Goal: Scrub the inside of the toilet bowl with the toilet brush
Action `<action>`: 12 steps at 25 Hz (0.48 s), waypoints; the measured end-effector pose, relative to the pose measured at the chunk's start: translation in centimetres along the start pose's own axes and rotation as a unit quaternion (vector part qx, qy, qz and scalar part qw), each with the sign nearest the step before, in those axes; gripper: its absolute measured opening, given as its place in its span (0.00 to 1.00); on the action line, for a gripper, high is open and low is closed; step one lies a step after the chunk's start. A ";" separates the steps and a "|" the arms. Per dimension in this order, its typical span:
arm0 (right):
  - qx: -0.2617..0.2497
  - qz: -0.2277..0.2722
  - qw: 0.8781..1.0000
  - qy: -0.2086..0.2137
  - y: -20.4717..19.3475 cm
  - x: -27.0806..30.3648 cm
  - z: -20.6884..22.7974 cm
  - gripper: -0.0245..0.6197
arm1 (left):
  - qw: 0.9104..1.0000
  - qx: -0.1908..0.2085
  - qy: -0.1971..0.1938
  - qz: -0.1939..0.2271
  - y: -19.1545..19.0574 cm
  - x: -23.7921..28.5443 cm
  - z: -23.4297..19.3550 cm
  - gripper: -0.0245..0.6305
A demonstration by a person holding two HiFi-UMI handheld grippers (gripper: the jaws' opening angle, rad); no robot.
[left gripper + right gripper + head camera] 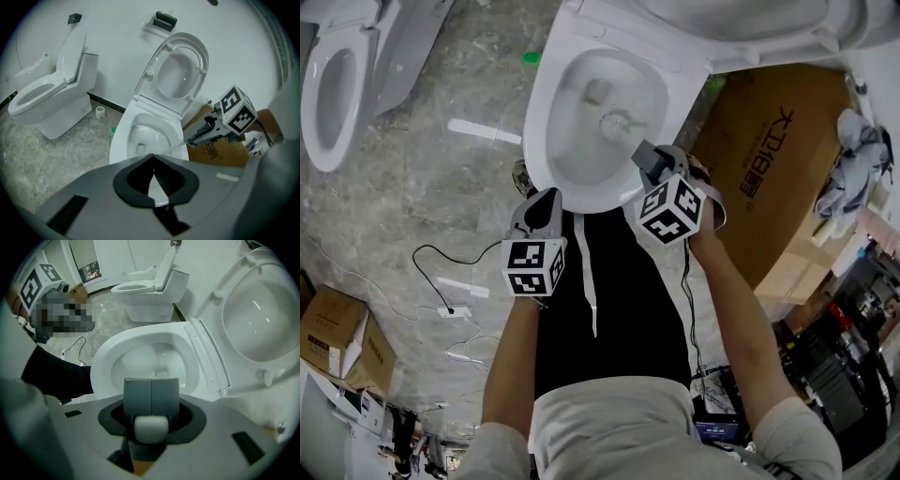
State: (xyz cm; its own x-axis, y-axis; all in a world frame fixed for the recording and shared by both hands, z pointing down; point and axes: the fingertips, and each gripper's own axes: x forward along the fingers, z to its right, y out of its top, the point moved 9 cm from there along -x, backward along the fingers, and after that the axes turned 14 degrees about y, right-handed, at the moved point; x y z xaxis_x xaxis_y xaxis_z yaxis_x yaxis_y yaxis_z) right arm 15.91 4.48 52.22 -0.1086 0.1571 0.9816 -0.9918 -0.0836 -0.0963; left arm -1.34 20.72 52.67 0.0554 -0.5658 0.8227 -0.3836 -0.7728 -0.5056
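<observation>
Above toilet bowl (538, 141), right gripper (645, 156) clamps toilet brush (615, 122).

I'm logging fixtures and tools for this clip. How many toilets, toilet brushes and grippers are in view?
Toilets: 2, the open toilet under the grippers and a second toilet beside it
Toilet brush: 1, its head down in the open bowl
Grippers: 2, the left gripper and the right gripper
Total: 5
</observation>
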 end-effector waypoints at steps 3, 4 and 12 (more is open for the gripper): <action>0.009 0.006 1.000 0.019 0.7 0.5 -1.8 0.29 | 1.000 -0.002 0.003 0.001 -0.1 -0.4 -1.0 0.05; 0.016 0.010 0.999 0.027 1.0 0.6 -2.5 0.29 | 1.000 -0.003 0.005 0.001 -0.1 -0.5 -1.4 0.05; 0.065 0.073 0.994 0.056 5.9 0.4 -6.2 0.29 | 1.000 -0.005 0.008 0.001 0.2 -1.4 -4.5 0.05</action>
State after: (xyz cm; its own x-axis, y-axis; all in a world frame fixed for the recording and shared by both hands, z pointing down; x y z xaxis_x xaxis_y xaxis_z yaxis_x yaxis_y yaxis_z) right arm 9.63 10.17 51.03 -0.2644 0.2424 0.9335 -0.9489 -0.2383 -0.2069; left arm -5.66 22.68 52.63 0.0394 -0.5619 0.8263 -0.3935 -0.7688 -0.5041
